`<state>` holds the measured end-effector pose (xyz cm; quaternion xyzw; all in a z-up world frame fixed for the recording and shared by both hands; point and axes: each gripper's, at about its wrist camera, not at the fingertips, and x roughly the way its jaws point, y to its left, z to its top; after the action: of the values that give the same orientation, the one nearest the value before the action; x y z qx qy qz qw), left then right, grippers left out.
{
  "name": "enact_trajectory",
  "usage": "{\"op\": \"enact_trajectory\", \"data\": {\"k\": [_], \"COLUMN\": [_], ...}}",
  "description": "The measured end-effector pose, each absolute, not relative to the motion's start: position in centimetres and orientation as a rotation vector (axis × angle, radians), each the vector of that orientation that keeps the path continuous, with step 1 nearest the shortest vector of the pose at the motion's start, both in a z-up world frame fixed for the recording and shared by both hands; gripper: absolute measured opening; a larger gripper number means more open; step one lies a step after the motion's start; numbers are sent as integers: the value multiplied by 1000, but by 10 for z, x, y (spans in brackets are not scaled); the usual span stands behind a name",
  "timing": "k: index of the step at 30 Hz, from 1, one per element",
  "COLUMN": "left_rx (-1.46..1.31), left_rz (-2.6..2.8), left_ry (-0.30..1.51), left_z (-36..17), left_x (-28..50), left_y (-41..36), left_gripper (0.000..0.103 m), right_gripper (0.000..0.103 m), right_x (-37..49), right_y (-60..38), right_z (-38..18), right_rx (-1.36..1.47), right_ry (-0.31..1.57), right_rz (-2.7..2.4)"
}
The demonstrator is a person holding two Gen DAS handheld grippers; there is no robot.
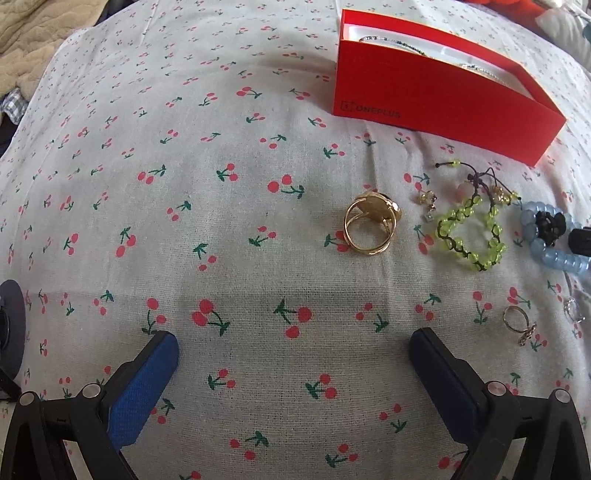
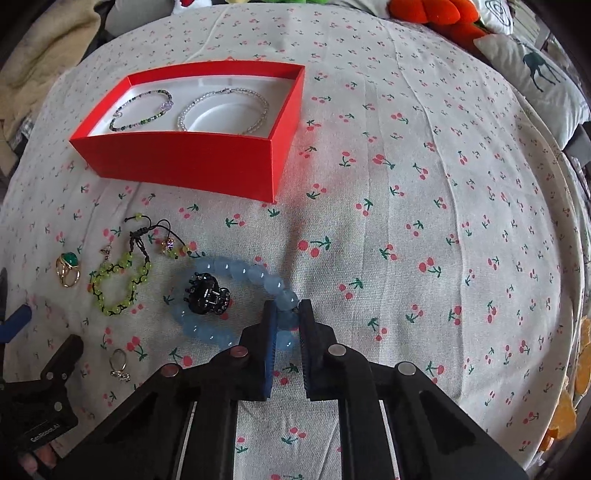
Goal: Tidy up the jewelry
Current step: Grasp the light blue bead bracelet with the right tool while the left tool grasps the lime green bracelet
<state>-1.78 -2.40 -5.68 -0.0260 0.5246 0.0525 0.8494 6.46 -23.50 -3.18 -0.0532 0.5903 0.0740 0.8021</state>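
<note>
A red box (image 2: 192,162) holds two thin bead bracelets (image 2: 142,110) on its white liner; it also shows in the left wrist view (image 1: 439,99). My right gripper (image 2: 286,314) is shut on the blue bead bracelet (image 2: 240,271), which lies on the cloth around a black hair claw (image 2: 207,293). My left gripper (image 1: 291,343) is open and empty, short of a gold ring (image 1: 371,223), which has a green stone in the right wrist view (image 2: 68,267). A green bead bracelet (image 1: 469,232) lies right of it.
A small ring (image 2: 119,363) and small earrings (image 1: 428,203) lie on the cherry-print cloth (image 2: 406,221). Pillows (image 2: 535,70) and a plush toy (image 2: 436,14) sit at the far right edge. A beige blanket (image 1: 33,40) lies far left.
</note>
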Motion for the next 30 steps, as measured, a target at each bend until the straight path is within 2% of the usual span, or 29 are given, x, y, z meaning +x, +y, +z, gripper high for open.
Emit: {"op": "enact_trajectory", "data": {"k": [10,15,17,25,30], "left_rx": [-180,-309,-365,-450,-366], "left_rz": [-79,-107,-101,-76,-24], "left_ry": [1053,1072,1084,1084,1093], "left_z": [-32,-37,-43,-49,-52], "left_x": [-12,-1,3,18,20], "left_y": [-52,-51,-49,-51,-62], "left_gripper": [75,53,48,40,7], "right_gripper": [12,12,12,12,12], "right_x": [49,35,31,26,28], "right_y": [-266,-274,-276,-281,-281], "right_z": [21,44,49,60,61], "right_rx": [59,97,106,133,139], "right_ry": [1173,1125,1115,1097,1099], "right_rz": [269,309,320,333,334]}}
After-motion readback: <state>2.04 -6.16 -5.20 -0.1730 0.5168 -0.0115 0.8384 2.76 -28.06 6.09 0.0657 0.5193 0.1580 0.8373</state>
